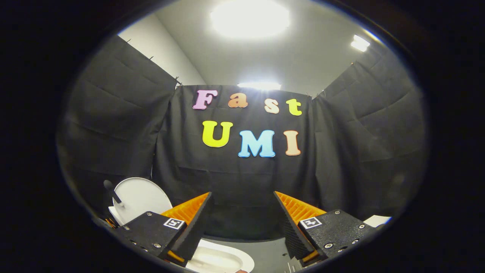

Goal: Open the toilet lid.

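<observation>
Claw (pixel 242 223) is spread wide on my end with nothing gripped, just open air between the fingers. Right below and between them I can see the white toilet bowl (pixel 218 259). Its lid (pixel 142 197) stands upright, off beyond the left finger against the black curtain wall (pixel 242 178). Above the wall, ceiling lights (pixel 250 17) glare pretty hard.

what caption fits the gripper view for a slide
Open gripper held above a small white toilet, its lid already raised beyond the fingers, black cloth wall behind.
</observation>
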Available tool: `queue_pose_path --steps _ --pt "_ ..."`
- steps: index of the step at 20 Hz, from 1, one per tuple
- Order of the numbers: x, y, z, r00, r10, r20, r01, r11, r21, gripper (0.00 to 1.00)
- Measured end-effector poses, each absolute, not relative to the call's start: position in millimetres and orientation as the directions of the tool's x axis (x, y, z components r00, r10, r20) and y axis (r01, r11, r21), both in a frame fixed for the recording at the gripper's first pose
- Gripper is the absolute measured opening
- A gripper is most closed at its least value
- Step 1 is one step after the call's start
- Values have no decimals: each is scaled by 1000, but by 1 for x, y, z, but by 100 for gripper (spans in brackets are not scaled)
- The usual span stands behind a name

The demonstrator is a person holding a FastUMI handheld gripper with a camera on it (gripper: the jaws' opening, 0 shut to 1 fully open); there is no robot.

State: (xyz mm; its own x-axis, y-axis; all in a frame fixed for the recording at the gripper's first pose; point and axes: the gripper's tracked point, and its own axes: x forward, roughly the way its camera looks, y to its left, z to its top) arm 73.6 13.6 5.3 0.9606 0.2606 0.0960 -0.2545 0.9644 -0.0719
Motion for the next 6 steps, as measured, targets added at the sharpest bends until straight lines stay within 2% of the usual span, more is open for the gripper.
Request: queue_pose_path --steps 6 --pt "58 -4 -4 965 252 74 -247 966 -76 95"
